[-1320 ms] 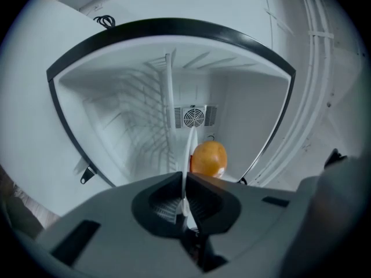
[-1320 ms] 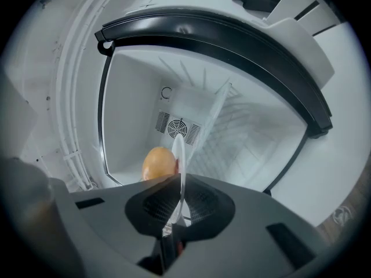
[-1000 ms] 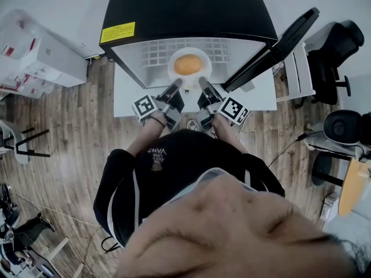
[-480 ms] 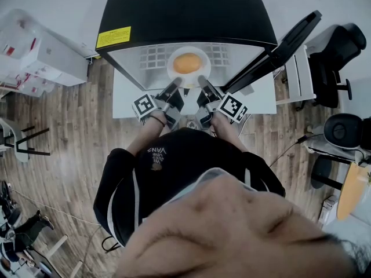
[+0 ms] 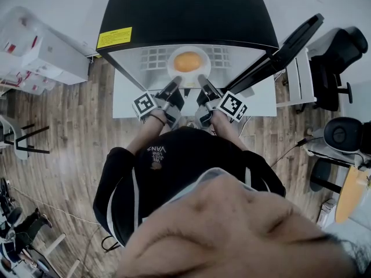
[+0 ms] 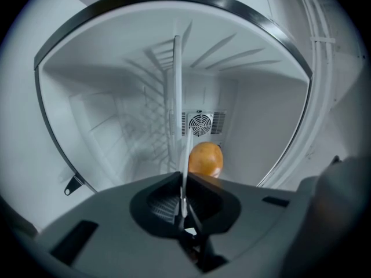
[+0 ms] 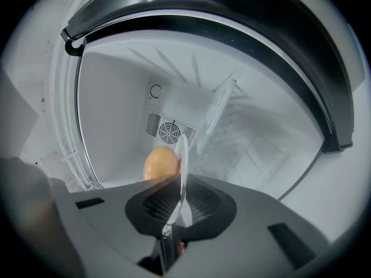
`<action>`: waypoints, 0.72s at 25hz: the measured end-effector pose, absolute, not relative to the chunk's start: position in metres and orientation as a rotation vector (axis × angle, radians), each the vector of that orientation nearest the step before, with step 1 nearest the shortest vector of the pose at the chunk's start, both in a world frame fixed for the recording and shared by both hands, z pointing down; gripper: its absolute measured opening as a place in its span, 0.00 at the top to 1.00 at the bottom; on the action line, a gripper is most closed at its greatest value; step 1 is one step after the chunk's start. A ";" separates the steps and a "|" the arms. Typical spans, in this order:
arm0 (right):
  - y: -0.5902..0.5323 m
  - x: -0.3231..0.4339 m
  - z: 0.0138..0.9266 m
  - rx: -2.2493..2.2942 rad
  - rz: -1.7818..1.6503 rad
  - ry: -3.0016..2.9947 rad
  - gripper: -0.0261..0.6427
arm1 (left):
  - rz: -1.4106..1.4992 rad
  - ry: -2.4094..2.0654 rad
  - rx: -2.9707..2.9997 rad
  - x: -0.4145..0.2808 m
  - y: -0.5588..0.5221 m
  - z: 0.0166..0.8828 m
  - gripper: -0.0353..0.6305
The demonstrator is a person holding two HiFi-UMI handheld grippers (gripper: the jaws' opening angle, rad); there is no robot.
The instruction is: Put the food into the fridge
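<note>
**While both grippers pinch its rim, the plate of food sits inside the open fridge**

Where the fridge [image 5: 185,16] stands open on the white counter [image 5: 127,97], its door [image 5: 278,54] is swung out to the right and its pale interior faces the person. Inside the opening lies a white plate [image 5: 174,73], and on the plate rests one round orange-yellow food item [image 5: 187,62]. Wire shelving [image 5: 152,55] shows behind the plate.

The left gripper [image 5: 173,86] holds the plate's near left rim and the right gripper [image 5: 204,83] its near right rim. In the left gripper view the fingers are closed on the plate [image 6: 177,97], seen edge-on as a thin white line, with the food [image 6: 205,159] just beyond. The right gripper view shows the same: fingers pinching the plate's edge [image 7: 184,155], with the food [image 7: 160,163] just beside it and a round fan vent [image 7: 169,132] on the back wall.

Compared with a second ago, very little differs: both grips are unchanged, and the plate sits at most slightly deeper in the opening.
</note>
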State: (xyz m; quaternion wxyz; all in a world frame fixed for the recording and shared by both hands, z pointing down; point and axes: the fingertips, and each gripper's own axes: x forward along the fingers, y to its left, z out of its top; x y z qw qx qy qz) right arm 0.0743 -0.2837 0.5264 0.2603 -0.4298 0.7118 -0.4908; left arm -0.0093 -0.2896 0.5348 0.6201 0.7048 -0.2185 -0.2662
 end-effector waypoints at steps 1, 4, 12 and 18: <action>-0.285 0.074 0.527 -1.163 -1.330 1.928 0.93 | -0.615 -0.502 1.619 -0.009 -0.290 0.535 0.91; -0.287 0.075 0.526 -1.161 -1.331 1.928 0.93 | -0.628 -0.497 1.615 -0.009 -0.292 0.533 0.91; -0.290 0.074 0.526 -1.160 -1.323 1.940 0.92 | -0.654 -0.494 1.609 -0.010 -0.295 0.530 0.91; -0.291 0.077 0.528 -1.212 -1.331 1.947 0.90 | -0.671 -0.481 1.612 -0.010 -0.296 0.526 0.91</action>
